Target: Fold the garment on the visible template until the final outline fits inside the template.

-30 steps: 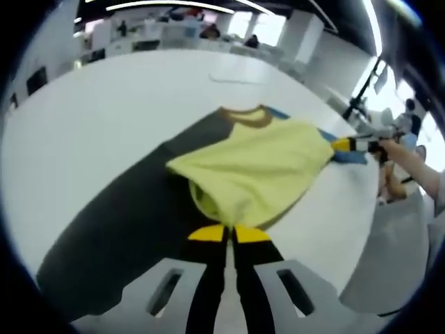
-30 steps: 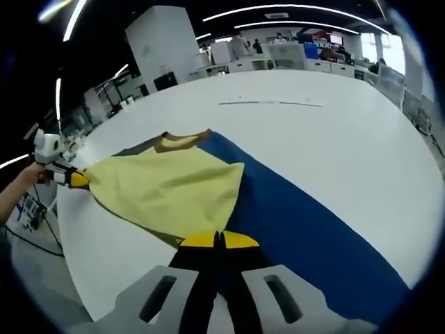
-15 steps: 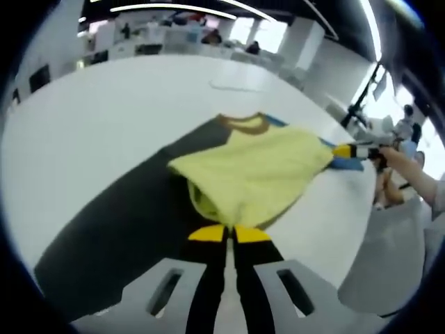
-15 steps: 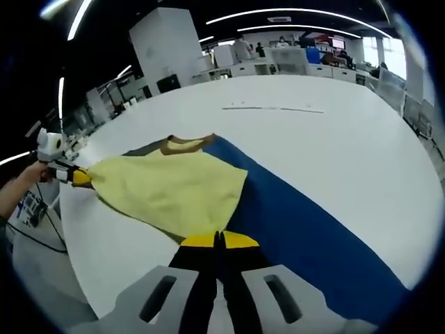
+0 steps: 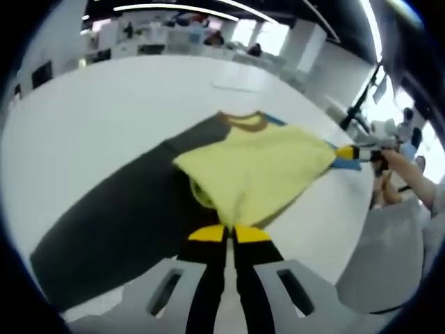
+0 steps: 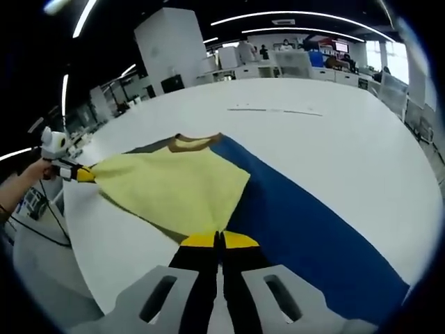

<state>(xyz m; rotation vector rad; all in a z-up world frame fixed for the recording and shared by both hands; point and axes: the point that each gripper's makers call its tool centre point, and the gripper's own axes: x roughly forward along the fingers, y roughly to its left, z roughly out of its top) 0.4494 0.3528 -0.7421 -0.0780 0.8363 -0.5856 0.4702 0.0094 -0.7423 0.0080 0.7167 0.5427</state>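
This is a large open-plan office or lab hall. Far ahead of the right claw, beyond the broad white table (image 6: 334,139), rows of desks (image 6: 292,66) carry monitors and boxes (details too small to tell), and a white square pillar (image 6: 170,45) rises to its upper left. Long strip lights (image 6: 299,14) run across a dark ceiling. Ahead of the left claw, bright windows (image 5: 261,35) stand behind more desks.
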